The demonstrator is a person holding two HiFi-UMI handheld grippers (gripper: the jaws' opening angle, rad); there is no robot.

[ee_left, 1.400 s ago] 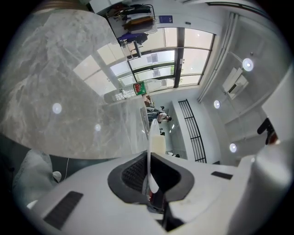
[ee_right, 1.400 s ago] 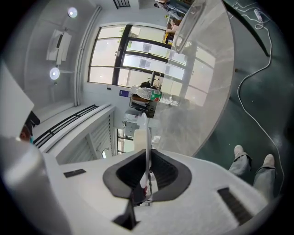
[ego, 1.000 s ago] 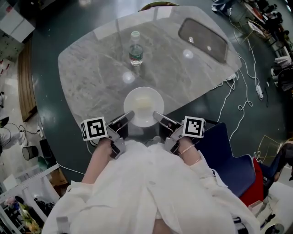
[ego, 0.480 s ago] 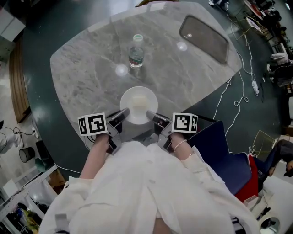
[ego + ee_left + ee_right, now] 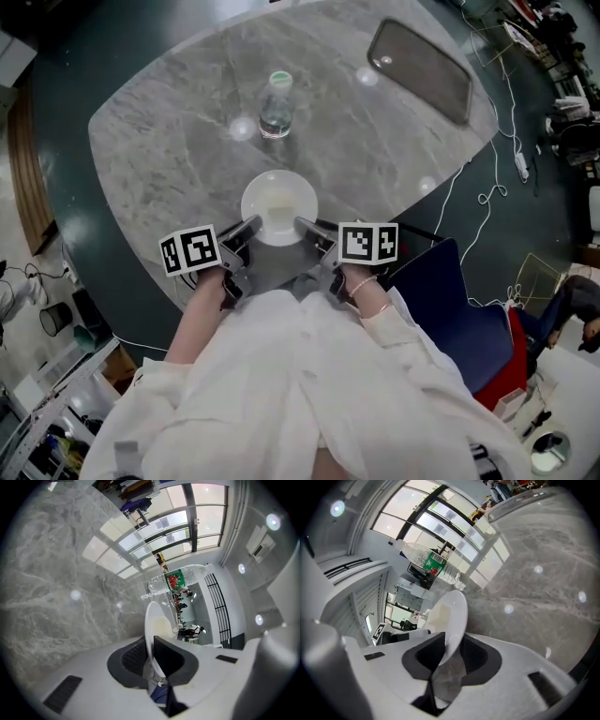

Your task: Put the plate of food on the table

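The plate (image 5: 278, 206) seems to rest on the desk (image 5: 159, 150), just on the near side of the bottle (image 5: 274, 101). The left hand-held gripper (image 5: 246, 228) pinches its rim. The right hand-held gripper (image 5: 305, 226) has just been opening its jaws, and the opposite rim lies loose between them. I think it is best to loosen the left too, then draw both back level, so that no pad drags the plate.

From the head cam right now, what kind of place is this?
Probably a lab or office workspace, not a home: loose cables trail across the dark floor, equipment clutter lines the edges, and tall glazed windows show beyond the marble-look table.
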